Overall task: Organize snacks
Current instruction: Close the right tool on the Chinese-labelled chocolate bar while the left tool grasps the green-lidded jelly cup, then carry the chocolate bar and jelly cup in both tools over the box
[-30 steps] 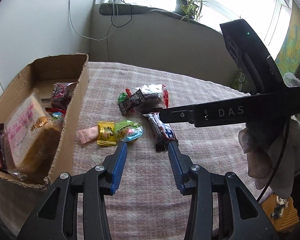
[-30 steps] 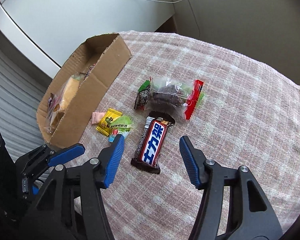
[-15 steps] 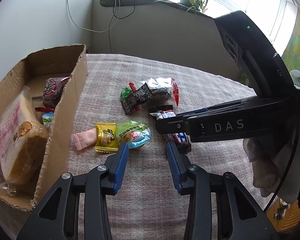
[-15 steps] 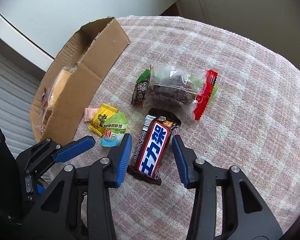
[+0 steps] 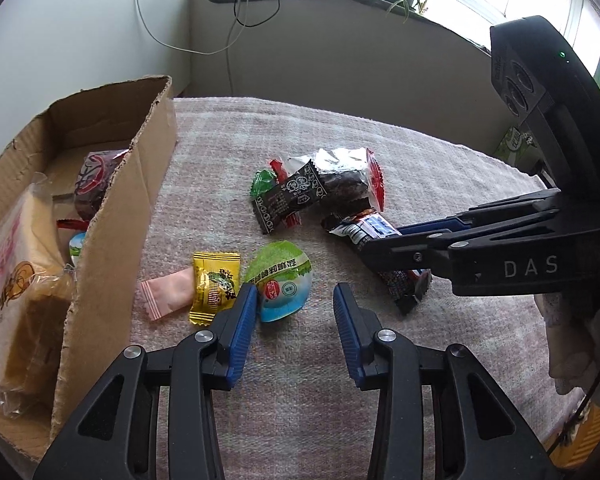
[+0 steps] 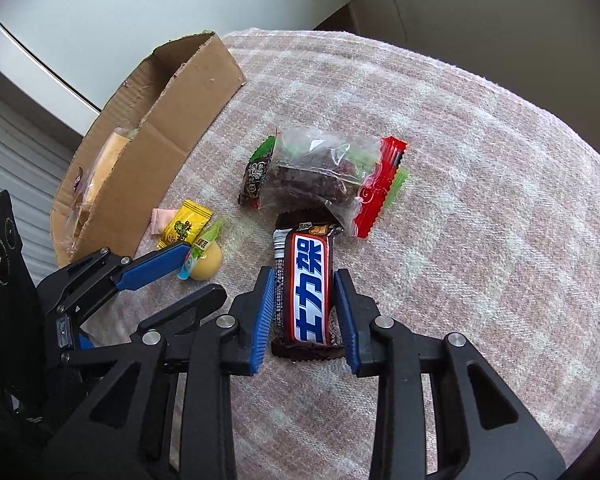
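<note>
The right hand-held gripper (image 6: 302, 312) is closing its jaws on a Snickers-type chocolate bar (image 6: 308, 288), which is lying lengthwise between the blue pads (image 6: 262, 316) on the table's pink checked cloth (image 6: 480, 208); the pads are sitting against the wrapper's two long sides. In the left wrist view the same bar (image 5: 380, 232) is showing partly under the black arm of that gripper.

The left hand-held gripper (image 5: 296, 312) is hanging with its jaws partly apart and nothing clasped. Its left pad (image 5: 242, 324) is sitting just beside a round jelly cup with a green and blue lid (image 5: 282, 280), which is lying just ahead of the gap between the jaws.

Beside the cup, a yellow candy packet (image 5: 214, 286) is overlapping a pink candy (image 5: 166, 294), and both are lying close to the wall of the cardboard box (image 5: 132, 216) at the table's left side. Inside the box, a bagged slice of bread or cake (image 5: 16, 300) is resting alongside a dark red wrapped snack (image 5: 94, 178) and part of another jelly cup (image 5: 78, 242).

Farther back on the cloth, a clear bag of dark cake with a red end (image 6: 328, 172) is lying over a small black sachet (image 6: 254, 176), just above the top end of the chocolate bar.
</note>
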Motion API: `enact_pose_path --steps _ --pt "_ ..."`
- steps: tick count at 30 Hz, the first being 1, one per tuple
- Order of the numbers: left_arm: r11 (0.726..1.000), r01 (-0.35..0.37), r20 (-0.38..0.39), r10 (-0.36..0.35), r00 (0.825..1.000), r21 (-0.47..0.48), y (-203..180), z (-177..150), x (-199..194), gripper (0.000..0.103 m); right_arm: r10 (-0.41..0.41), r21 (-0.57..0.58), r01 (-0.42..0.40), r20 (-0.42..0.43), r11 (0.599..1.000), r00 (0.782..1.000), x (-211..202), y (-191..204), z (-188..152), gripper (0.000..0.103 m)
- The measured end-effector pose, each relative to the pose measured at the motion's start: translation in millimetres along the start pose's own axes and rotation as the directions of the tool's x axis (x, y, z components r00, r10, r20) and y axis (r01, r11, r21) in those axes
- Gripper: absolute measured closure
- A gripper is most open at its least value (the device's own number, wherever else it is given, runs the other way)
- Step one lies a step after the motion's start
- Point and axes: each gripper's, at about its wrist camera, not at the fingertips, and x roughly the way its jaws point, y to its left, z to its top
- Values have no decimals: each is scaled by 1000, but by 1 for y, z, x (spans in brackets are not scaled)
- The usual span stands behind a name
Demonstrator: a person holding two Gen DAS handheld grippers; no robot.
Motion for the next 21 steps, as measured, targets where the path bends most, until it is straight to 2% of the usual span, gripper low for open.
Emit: enact_pose_path --steps 2,6,12,21 --pt "1000 -11 0 11 1000 -2 0 1 3 67 -7 -13 7 -1 1000 1000 0 1 0 72" --pt "999 -40 0 40 999 -4 0 3 6 79 -14 -25 14 -6 1000 1000 1 4 1 71" --pt "999 -50 14 50 999 -3 0 3 5 80 -20 -32 20 10 999 1000 2 4 -2 72" --pt "1000 -20 38 20 999 -1 -6 2 -11 80 -21 -10 22 30 1000 999 -9 -3 -16 72"
